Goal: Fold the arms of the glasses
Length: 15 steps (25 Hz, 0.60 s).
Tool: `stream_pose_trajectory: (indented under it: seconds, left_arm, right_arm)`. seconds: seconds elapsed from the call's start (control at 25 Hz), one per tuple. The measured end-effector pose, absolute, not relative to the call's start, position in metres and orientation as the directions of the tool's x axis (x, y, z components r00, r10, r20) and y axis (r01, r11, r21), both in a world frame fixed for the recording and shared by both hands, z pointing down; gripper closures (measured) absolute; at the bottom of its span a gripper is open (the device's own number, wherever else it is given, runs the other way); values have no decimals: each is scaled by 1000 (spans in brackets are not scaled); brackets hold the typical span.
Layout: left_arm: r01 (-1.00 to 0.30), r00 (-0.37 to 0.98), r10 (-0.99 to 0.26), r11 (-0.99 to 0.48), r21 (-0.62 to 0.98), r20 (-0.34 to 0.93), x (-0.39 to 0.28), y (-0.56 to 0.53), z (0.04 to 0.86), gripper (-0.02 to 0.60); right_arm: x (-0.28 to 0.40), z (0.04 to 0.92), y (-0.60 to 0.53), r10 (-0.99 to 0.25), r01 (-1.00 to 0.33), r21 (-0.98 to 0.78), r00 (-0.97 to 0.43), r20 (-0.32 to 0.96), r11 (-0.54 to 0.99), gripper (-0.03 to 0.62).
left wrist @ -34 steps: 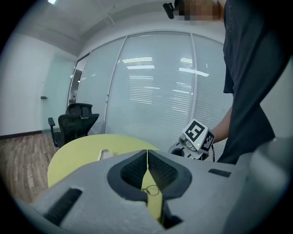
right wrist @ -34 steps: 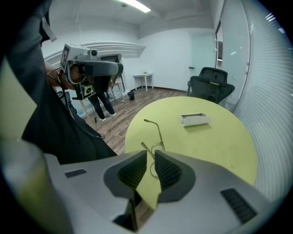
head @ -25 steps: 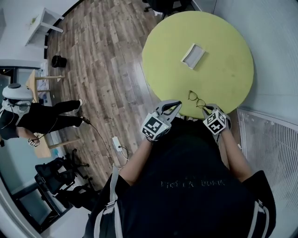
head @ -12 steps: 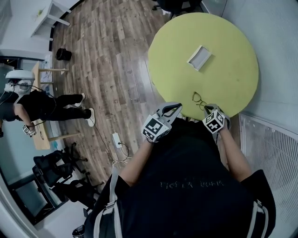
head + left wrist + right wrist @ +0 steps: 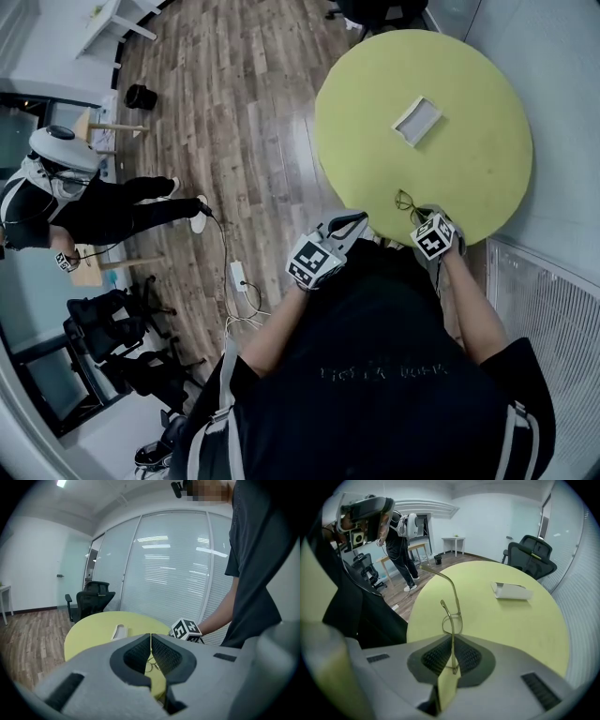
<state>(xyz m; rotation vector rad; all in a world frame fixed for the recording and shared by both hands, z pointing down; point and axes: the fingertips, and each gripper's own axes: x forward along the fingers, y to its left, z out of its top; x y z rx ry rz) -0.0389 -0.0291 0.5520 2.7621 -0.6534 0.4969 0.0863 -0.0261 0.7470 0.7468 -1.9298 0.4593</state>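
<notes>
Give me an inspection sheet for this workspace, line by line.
Surface: round yellow-green table.
Job's things: glasses, arms unfolded, at the table's near edge.
Clutter: white tray mid-table.
Grippers: right gripper shut on the glasses; left gripper shut, empty, beside the table's edge.
Cables: cable and white power strip on the floor.
Surroundings: black chair, another person standing, glass wall.

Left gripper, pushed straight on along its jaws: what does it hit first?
Probably the glasses, held by the right gripper at the edge of the yellow table; the shut jaws of the left gripper aim at them, though depth is unclear.
</notes>
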Motion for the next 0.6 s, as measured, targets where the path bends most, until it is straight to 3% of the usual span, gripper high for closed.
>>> stream_pose_trajectory:
  seconds: [0.6]
  left_arm:
    - [-493, 830, -397, -850, 183, 392, -52, -34, 554, 561]
  right_arm:
    - [73, 776, -41, -255, -651, -9, -310, 916, 759, 563]
